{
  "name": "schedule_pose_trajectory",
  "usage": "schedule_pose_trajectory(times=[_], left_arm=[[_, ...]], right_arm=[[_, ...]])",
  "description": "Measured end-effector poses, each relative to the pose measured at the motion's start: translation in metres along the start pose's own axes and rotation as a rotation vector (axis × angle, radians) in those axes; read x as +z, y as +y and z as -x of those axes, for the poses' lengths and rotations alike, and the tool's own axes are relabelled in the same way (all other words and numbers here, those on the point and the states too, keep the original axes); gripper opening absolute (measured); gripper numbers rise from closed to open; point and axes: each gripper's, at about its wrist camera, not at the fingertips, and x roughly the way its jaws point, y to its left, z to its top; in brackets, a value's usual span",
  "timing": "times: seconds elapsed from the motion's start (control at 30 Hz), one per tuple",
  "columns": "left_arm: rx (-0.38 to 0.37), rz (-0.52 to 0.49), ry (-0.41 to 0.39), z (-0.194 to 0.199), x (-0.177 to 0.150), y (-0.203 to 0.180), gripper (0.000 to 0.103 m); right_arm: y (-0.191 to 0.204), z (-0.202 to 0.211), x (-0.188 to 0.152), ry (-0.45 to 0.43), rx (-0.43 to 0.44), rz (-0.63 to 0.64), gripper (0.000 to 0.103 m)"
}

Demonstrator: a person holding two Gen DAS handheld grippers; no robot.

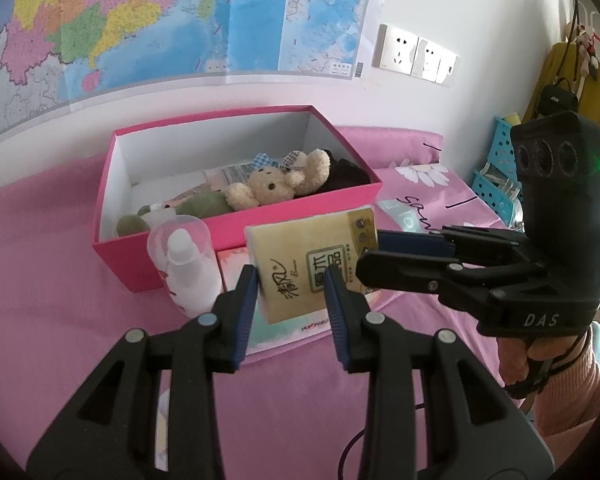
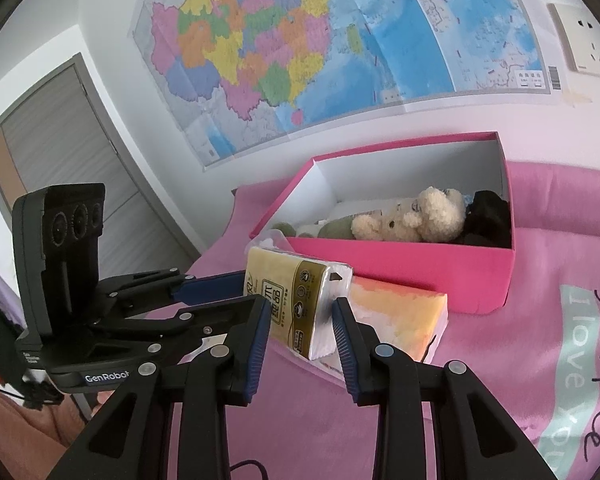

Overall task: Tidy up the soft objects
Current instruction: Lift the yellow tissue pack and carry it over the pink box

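Tissue pack hangs in the air in front of the pink box, above the bed, with my left jaws clamped on one end and my right jaws on the other. If either hand pulls or twists out of step, the slick wrapper could slip free and fall beside the white bottle, short of the teddy bear.
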Motion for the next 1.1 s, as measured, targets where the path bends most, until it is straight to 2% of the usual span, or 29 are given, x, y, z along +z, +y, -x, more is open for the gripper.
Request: schedule_pose_trajectory(times=[1.1], left_arm=[[0.021,0.04,-0.022,-0.026,0.041,0.028,0.036]], right_arm=[[-0.007,-0.015,0.046,-0.059,-0.01,0.024,0.033]])
